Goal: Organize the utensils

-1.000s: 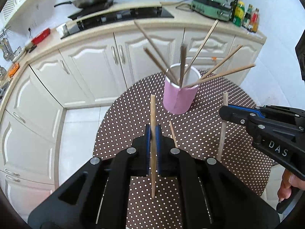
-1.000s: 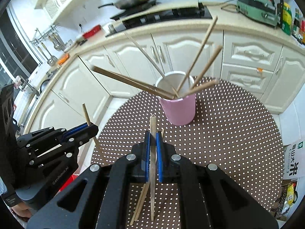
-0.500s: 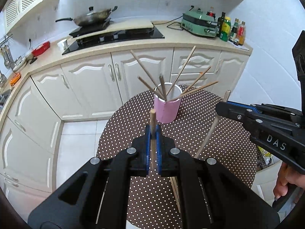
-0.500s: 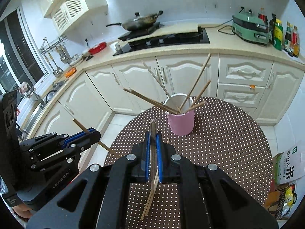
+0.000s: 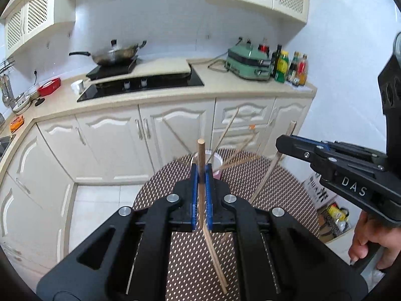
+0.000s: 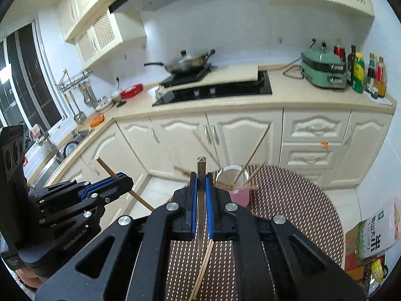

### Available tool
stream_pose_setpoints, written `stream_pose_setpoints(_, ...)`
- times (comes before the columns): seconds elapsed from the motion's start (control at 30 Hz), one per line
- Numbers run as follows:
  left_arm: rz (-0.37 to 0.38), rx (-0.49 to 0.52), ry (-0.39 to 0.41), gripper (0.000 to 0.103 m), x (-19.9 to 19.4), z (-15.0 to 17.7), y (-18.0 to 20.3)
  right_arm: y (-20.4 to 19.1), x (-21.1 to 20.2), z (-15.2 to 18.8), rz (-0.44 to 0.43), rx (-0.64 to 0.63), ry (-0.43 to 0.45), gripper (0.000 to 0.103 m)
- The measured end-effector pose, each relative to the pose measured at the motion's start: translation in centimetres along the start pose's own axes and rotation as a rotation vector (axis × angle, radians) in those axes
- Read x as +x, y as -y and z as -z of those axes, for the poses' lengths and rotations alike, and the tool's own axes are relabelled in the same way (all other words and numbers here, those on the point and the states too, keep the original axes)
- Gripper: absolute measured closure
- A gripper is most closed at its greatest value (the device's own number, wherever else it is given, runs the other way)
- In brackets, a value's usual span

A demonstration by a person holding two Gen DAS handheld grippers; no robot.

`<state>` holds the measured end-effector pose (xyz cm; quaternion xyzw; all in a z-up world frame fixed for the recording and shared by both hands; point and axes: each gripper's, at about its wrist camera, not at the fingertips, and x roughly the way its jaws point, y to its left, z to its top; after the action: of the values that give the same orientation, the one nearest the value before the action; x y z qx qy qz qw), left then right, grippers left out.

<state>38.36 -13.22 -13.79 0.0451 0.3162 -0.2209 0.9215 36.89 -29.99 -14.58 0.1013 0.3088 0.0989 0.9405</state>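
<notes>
A pink cup (image 6: 239, 194) with several wooden chopsticks (image 6: 258, 148) fanned out of it stands on the far side of the round polka-dot table (image 6: 295, 210); it also shows in the left wrist view (image 5: 217, 169). My left gripper (image 5: 201, 173) is shut on a wooden chopstick (image 5: 200, 155) held upright, high above the table. My right gripper (image 6: 201, 178) is shut on another chopstick (image 6: 201, 165), also upright. Each gripper shows in the other's view, the right gripper (image 5: 283, 141) and the left gripper (image 6: 125, 178). Two loose chopsticks (image 6: 204, 263) lie on the table below.
White kitchen cabinets (image 5: 112, 140) and a counter with a stove (image 5: 140, 85), a wok (image 5: 115, 55), a green appliance (image 5: 248, 65) and bottles (image 5: 290, 67) run behind the table. A box and bags (image 6: 371, 240) sit on the floor at the right.
Both grippers have risen and pulled back from the cup with their chopsticks still held; the cup and table now look smaller and farther below.
</notes>
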Motion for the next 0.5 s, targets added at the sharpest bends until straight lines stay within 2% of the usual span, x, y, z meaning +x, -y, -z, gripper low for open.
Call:
stream_pose_setpoints(0.23, 0.041, -0.032, 0.063, 0.097, 0.0, -3.6, -0.6, 0.8, -0.7, -2.8, 0.011, -0.003, 0.072, 0.098)
stream_pose_setpoints(0.37, 0.083, -0.072, 0.080, 0.097, 1.1, -5.4, -1.2, 1.4, -0.7, -4.3, 0.022, -0.006, 0.100, 0.098)
stream_pose_setpoints(0.5, 0.093, -0.089, 0.090, 0.097, 2.6, -6.6, -1.5, 2.2, -0.6, -5.5, 0.036, -0.004, 0.128, 0.098)
